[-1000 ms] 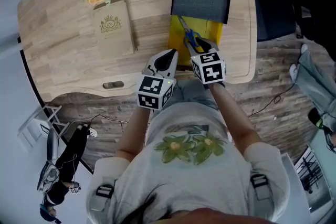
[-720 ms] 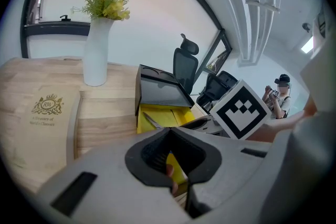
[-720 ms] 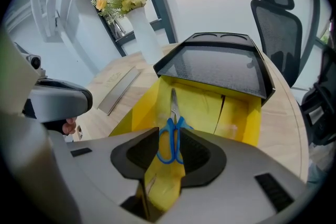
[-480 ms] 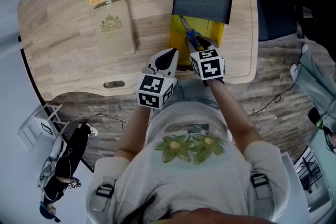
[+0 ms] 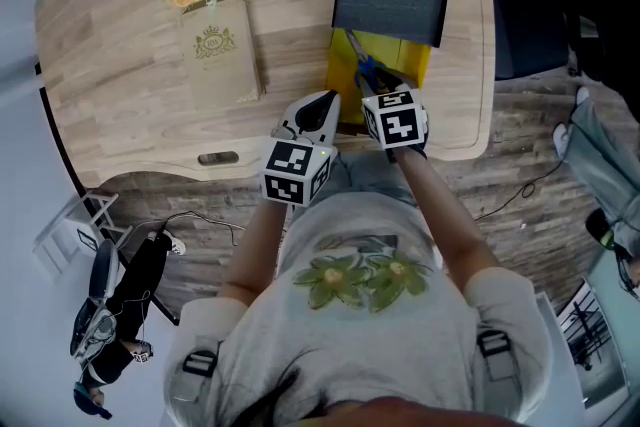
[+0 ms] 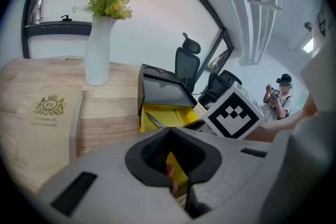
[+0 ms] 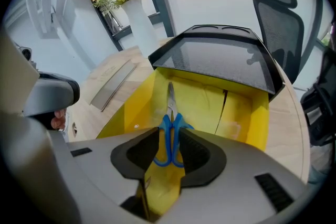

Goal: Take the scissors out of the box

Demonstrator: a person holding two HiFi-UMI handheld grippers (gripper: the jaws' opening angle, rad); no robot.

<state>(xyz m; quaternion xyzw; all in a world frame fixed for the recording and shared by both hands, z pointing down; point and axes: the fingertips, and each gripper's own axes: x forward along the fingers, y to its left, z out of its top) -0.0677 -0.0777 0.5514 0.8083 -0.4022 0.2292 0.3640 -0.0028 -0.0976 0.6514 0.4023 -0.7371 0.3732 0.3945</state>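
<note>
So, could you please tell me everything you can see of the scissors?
The scissors have blue plastic-looking loop handles and short silver blades, shut together. They sit within the open yellow box, blades pointing toward its raised black lid. The right gripper has its jaws closed on the handles, one pad against each side. Lifted or resting on the box floor, I cannot tell.

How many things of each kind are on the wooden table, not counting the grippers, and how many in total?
Yellow box with black lid: 1
Blue-handled metal scissors: 1
White vase of flowers: 1
Flat wooden case with gold crest: 1
Total: 4
</note>
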